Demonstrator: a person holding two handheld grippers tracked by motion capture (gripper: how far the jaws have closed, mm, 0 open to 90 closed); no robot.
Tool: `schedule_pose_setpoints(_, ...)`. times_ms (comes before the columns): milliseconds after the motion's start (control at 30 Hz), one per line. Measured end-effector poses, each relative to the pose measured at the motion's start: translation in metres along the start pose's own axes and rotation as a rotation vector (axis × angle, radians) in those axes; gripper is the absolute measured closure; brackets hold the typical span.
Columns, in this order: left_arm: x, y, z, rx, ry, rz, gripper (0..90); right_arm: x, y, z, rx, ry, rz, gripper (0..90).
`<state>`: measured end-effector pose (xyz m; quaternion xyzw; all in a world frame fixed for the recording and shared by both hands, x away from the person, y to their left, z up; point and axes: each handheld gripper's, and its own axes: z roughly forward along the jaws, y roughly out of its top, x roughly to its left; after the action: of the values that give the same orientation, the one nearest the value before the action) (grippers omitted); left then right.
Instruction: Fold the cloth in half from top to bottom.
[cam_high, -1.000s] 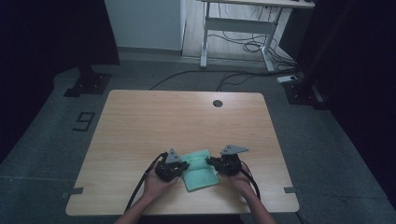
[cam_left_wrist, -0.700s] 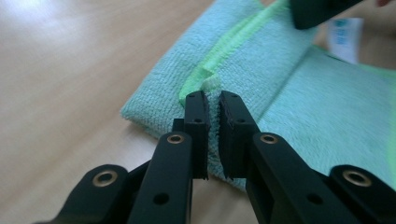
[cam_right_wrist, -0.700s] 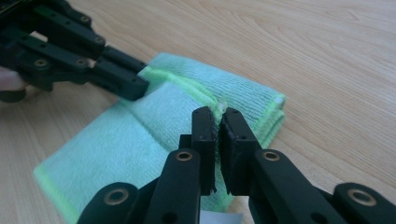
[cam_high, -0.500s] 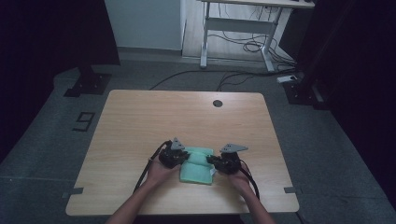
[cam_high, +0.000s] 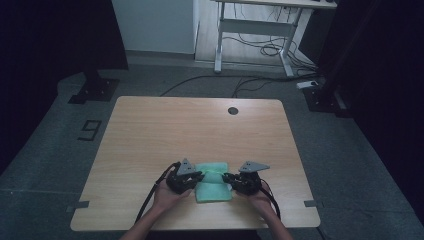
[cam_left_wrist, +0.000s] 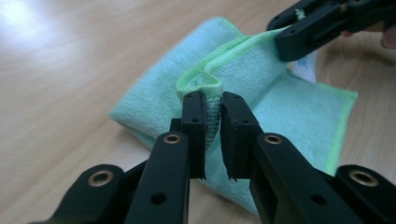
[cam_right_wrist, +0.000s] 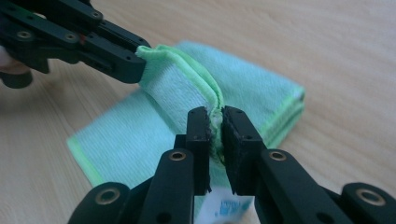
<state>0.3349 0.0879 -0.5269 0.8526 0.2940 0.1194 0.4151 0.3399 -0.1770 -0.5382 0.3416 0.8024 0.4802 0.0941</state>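
Observation:
A folded green cloth (cam_high: 214, 187) lies on the wooden table (cam_high: 200, 130) near its front edge. One hemmed layer of the cloth (cam_left_wrist: 289, 107) is lifted into a ridge between the two grippers. My left gripper (cam_high: 200, 176) pinches the ridge's left end; its jaws (cam_left_wrist: 213, 100) have just eased open a little, with the hem still pressed between the pads. My right gripper (cam_high: 226, 177) pinches the other end the same way (cam_right_wrist: 215, 114), and its jaws have also just loosened slightly. Each gripper shows in the other's view, the right one (cam_left_wrist: 285, 35) and the left one (cam_right_wrist: 137, 60).
A white label (cam_right_wrist: 224, 207) sits on the cloth's lower layer. A dark round grommet (cam_high: 233, 110) is set in the table's far side. Beyond the table stand a white desk frame (cam_high: 250, 30), floor cables and black stand bases (cam_high: 92, 90).
My left gripper moved away from the person and came back to the cloth's left side. The cloth's upper hem now stands lifted between both grippers. The right gripper stayed put.

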Motion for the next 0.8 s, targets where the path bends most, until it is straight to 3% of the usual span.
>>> schedule_pose_setpoints(133,-0.005,-0.002,0.003,0.011,-0.011,0.014,79.5,-0.003,-0.003,-0.001,0.002,0.005,0.014,82.7)
schedule_pose_setpoints(300,-0.013,-0.008,-0.004,-0.02,-0.02,0.037,79.5,0.0,-0.005,-0.007,-0.004,0.017,-0.008,81.7)
schedule_pose_setpoints(500,-0.017,-0.013,-0.003,-0.013,-0.045,0.048,74.9,0.006,-0.012,-0.013,0.008,0.043,-0.036,67.7)
schedule_pose_setpoints(633,-0.019,-0.014,-0.001,0.002,-0.044,0.059,71.8,0.009,-0.007,-0.015,0.014,0.025,-0.074,58.9)
schedule_pose_setpoints(800,-0.021,-0.016,0.003,0.024,-0.038,0.075,68.0,0.009,-0.003,-0.005,0.064,0.051,-0.092,61.5)
